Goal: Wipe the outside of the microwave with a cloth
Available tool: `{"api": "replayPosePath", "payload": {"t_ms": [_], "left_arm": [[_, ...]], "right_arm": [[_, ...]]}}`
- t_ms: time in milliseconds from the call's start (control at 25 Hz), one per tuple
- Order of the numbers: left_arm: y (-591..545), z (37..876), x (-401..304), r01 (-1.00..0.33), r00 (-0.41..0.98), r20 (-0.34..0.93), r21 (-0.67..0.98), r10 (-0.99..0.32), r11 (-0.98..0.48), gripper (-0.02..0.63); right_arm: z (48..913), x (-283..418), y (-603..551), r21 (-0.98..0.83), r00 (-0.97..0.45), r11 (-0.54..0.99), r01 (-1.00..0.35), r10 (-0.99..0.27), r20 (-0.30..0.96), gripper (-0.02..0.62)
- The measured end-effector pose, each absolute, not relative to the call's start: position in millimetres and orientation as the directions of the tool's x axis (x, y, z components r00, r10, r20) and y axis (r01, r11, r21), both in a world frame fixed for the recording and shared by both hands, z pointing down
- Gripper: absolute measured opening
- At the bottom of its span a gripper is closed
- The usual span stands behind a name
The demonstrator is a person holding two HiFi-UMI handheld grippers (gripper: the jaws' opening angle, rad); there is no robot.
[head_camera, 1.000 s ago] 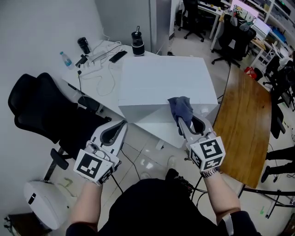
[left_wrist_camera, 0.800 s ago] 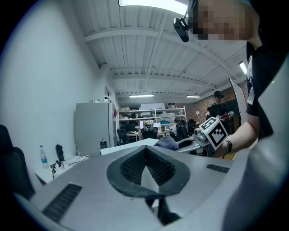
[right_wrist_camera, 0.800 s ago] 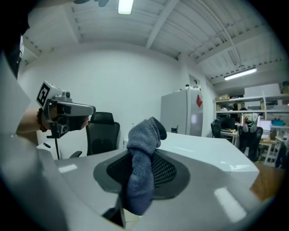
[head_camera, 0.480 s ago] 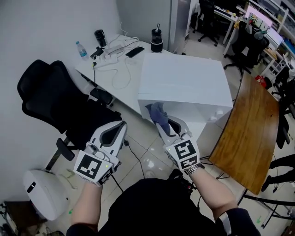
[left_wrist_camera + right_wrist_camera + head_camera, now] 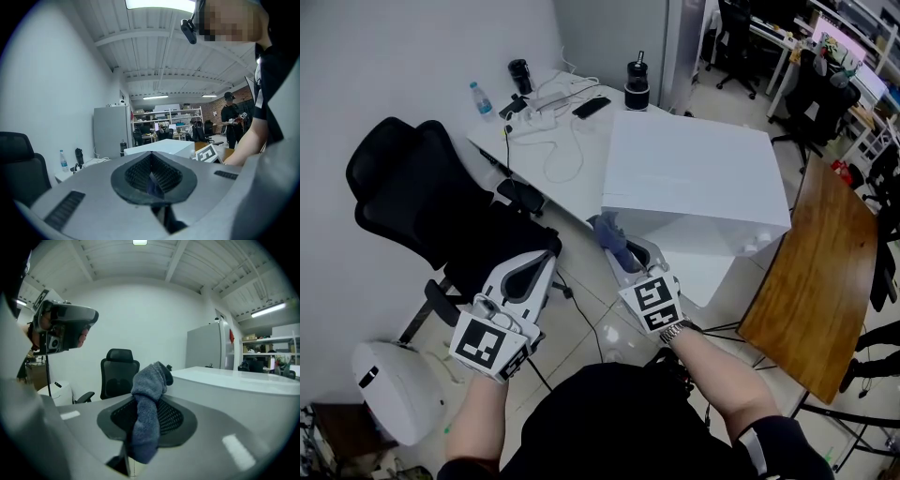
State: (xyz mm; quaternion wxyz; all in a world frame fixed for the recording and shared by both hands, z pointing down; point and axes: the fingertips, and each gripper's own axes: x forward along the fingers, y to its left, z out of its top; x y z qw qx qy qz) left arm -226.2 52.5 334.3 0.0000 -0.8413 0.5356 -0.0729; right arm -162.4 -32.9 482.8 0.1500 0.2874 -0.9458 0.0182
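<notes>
Head view shows the desk (image 5: 577,183) carrying the microwave (image 5: 694,169) at its near right corner. My left gripper (image 5: 546,261) hangs off the desk's edge, jaws together and empty, out of the way. My right gripper (image 5: 623,255) is clamped on the grey-blue cloth (image 5: 609,230), bunched past the tips so fabric, not plastic, meets the microwave's near left corner.

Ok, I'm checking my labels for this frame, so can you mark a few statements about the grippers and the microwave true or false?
The right gripper is clamped on a grey-blue cloth. True.
The left gripper also holds a cloth. False: its jaws are shut on nothing.
The cloth lies spread on top of the microwave. False: it sticks out of the jaws by the microwave's near corner.
A black office chair stands left of the microwave. True.
</notes>
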Motion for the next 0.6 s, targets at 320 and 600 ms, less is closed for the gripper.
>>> {"api": "replayPosePath", "payload": {"t_ms": [320,600], "left_arm": [[50,339,-242,-0.902,0.410,0.137,-0.082,-0.902,-0.423,0.005],[45,343,-252,-0.903,0.410,0.145,-0.079,-0.901,-0.423,0.005]], "right_arm": [[521,-185,-61,0.065,-0.747,0.815,-0.576,-0.556,0.364,0.107],[538,-183,-80,0.071,-0.690,0.773,-0.630,-0.600,0.405,0.107]]}}
